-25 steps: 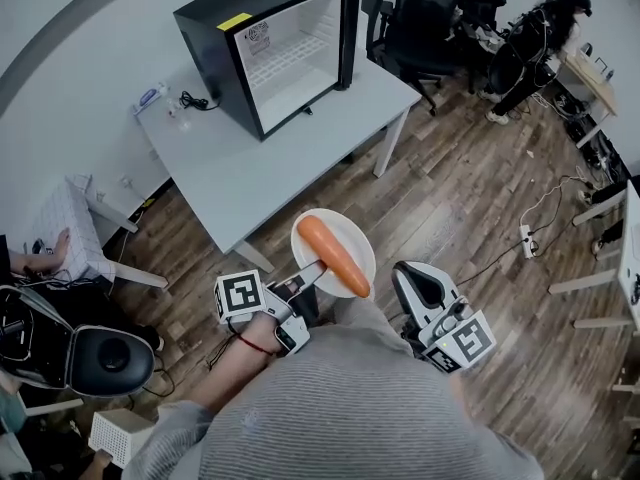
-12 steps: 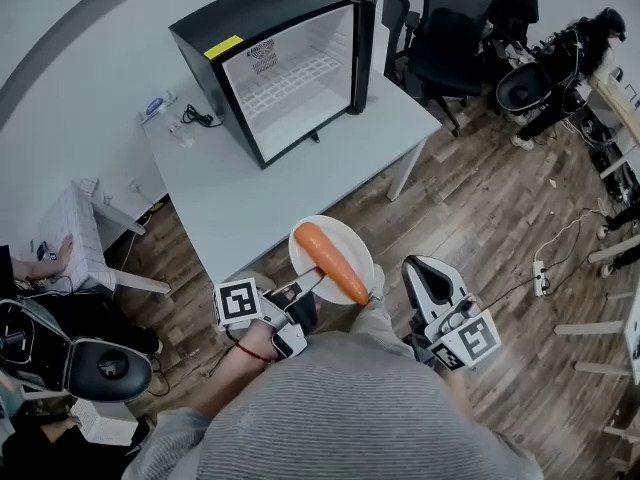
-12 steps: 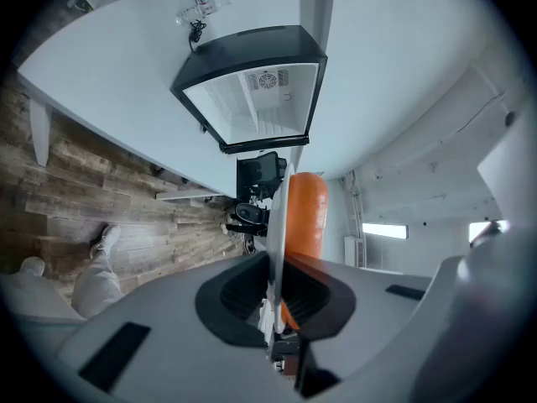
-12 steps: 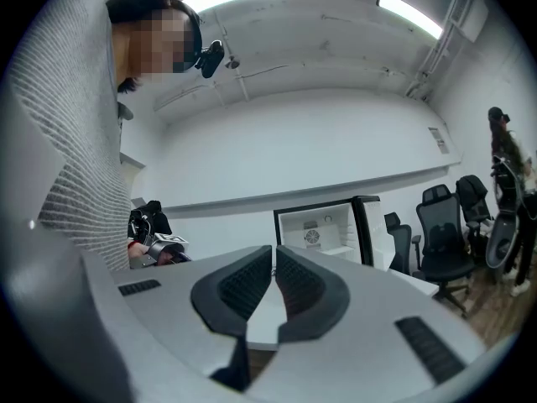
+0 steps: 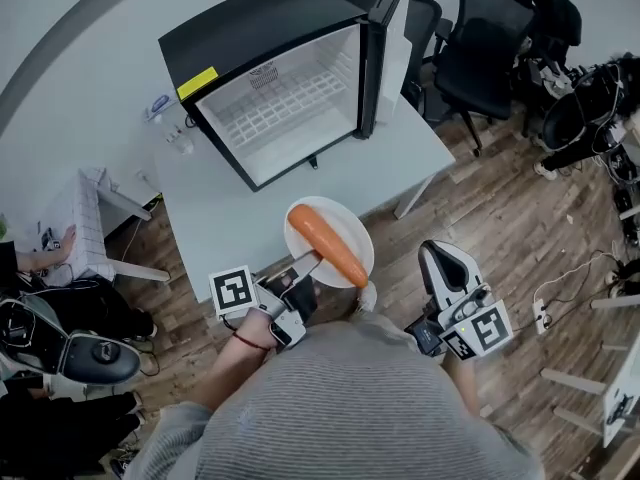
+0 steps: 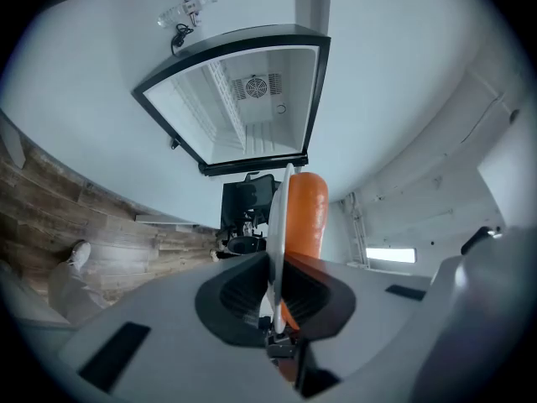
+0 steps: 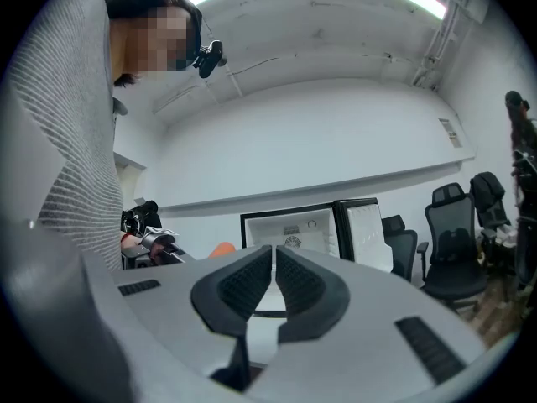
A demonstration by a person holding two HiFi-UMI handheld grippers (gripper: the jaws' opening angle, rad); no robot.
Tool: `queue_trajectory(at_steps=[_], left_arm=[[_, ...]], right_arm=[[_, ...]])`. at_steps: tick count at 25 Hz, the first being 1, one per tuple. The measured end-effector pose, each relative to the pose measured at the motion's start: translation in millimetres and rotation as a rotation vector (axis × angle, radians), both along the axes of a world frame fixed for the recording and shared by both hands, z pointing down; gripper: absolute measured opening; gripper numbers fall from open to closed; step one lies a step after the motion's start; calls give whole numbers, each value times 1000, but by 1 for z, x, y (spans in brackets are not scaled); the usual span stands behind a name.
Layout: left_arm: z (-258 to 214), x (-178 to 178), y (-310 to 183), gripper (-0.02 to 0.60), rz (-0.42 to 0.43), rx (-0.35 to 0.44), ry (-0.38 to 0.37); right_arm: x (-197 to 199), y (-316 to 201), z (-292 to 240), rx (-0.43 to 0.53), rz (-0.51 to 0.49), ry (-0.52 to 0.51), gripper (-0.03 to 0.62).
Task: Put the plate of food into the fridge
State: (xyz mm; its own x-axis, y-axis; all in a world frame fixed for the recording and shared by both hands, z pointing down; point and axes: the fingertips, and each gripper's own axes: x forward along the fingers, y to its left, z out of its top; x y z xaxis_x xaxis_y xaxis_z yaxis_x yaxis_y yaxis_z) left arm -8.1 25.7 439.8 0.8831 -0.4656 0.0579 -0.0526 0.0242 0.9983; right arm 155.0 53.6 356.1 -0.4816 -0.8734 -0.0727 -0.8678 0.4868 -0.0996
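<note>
Ahead, the left gripper point(image 5: 308, 265) pinches the plate point(image 5: 341, 218) rim level; the right gripper point(image 5: 437, 252), closed empty, points alongside.

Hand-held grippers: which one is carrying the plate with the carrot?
The left hand-held gripper: its jaws pinch the rim of the white plate, with the carrot on top. The right hand-held gripper is shut on nothing, off to the side.

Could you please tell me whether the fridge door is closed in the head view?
No, the door of the fridge stands swung open, leaving the white interior and wire shelf in plain sight.
</note>
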Motion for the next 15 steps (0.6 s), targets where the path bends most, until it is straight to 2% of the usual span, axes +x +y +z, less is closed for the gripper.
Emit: queue_trajectory(at_steps=[6, 15], left_arm=[[-1, 27, -41, 35, -88, 0, -6], [1, 51, -79, 35, -176, -5, 2]], right_arm=[[27, -52, -2, 9, -93, 6, 14], [46, -98, 8, -6, -196, 9, 14]])
